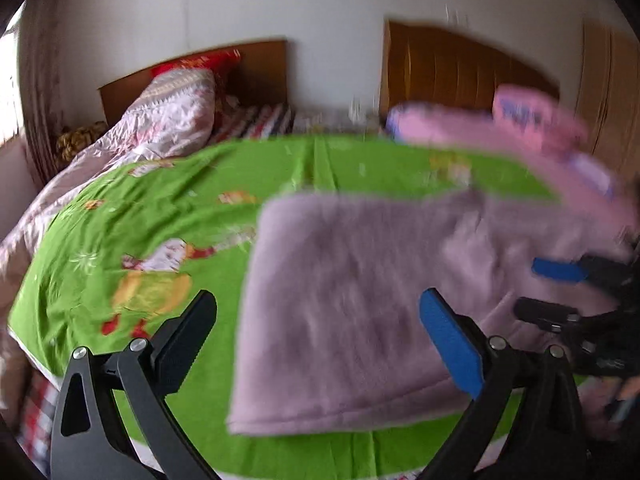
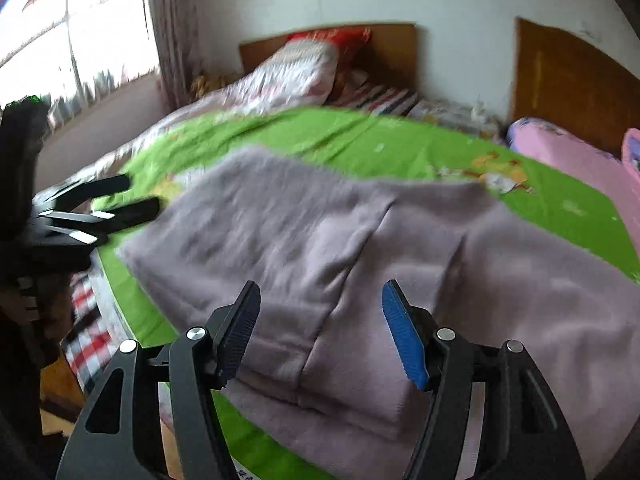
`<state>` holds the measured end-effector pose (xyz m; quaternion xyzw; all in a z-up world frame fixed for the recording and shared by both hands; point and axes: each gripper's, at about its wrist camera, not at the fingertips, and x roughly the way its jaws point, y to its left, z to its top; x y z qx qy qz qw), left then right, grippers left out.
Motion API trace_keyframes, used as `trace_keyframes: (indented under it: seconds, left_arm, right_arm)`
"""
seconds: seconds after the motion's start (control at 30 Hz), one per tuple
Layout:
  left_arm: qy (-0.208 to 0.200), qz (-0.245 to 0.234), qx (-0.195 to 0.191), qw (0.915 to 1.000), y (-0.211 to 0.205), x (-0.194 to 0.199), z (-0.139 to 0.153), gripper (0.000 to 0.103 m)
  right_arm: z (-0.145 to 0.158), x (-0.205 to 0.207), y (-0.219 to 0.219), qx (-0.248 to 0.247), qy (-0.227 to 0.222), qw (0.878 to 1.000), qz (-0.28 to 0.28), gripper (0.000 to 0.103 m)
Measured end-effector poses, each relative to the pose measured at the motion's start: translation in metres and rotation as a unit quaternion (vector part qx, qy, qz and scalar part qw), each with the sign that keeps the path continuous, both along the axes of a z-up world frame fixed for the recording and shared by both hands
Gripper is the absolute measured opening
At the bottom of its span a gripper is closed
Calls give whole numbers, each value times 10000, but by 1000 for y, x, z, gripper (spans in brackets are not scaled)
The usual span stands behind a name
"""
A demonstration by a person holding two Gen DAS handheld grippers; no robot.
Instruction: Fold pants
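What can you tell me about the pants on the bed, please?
The pants are pale mauve, of a soft fleecy-looking fabric, lying flat on the green sheet near the bed's front edge, one part already folded over in layers. Both views are blurred. The left gripper and right gripper are open above them, holding nothing.
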<state>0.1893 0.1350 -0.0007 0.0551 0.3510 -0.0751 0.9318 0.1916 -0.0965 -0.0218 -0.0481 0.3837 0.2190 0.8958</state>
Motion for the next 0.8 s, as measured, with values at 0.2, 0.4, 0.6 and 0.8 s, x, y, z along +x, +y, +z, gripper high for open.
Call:
trace_keyframes:
  seconds: [0.2, 0.4, 0.6, 0.8]
  left_arm:
    - [424, -175, 121, 9989, -2, 9, -46, 102]
    - [281, -399, -571, 9972, -1, 11, 13, 101]
    - [690, -571, -350, 9954, -24, 98, 25, 101]
    - [1154, -200, 68, 9931, -22, 155, -30, 102]
  right_arm:
    - [-22, -6, -7, -132, 146, 9995, 228, 63]
    - [4, 2, -20, 196, -37, 9995, 236, 66]
    - [23, 53, -10, 275, 68, 9973, 679, 76]
    - [-14, 89, -10, 195, 638, 9959, 610, 78]
